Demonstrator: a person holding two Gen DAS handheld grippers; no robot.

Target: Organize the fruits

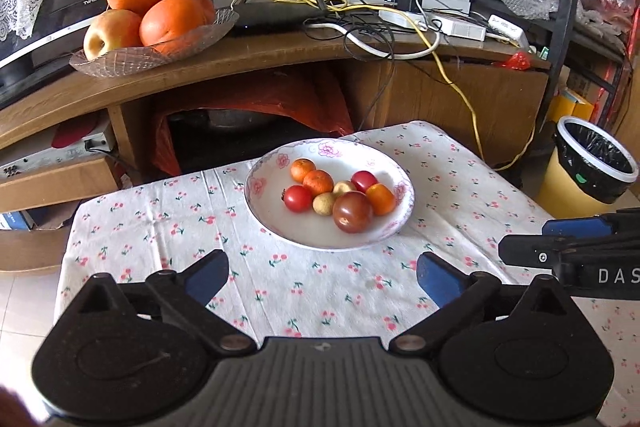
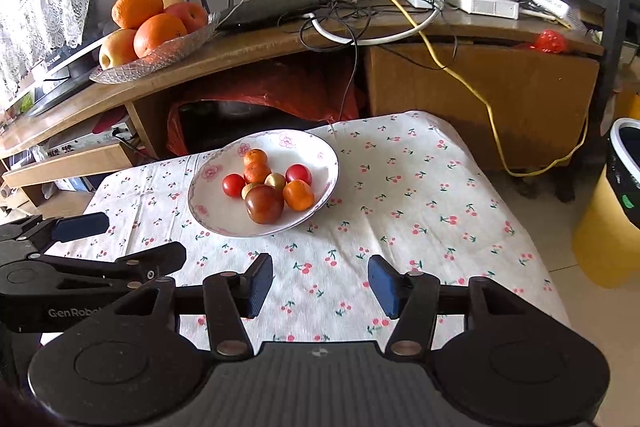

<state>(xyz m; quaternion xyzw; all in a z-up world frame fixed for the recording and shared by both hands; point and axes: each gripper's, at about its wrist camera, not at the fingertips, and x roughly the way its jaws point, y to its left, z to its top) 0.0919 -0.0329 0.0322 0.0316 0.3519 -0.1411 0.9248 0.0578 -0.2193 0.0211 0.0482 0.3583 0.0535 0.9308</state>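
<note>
both our left gripper (image 1: 322, 277) and right gripper (image 2: 320, 285) hung with fingers apart; the small fruits (image 1: 340, 195) sat heaped mid-frame in the plate (image 1: 264, 205). we feared a careless nudge could roll the round pieces out.

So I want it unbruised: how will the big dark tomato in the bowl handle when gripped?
The big tomato looks round and glossy, so probably slippery and apt to roll. It touches smaller fruit in the bowl, so nudging it likely shifts them.

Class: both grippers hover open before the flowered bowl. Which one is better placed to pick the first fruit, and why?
Probably the left gripper: the bowl sits almost straight ahead of its open jaws. From the right gripper it lies off to the left.
</note>
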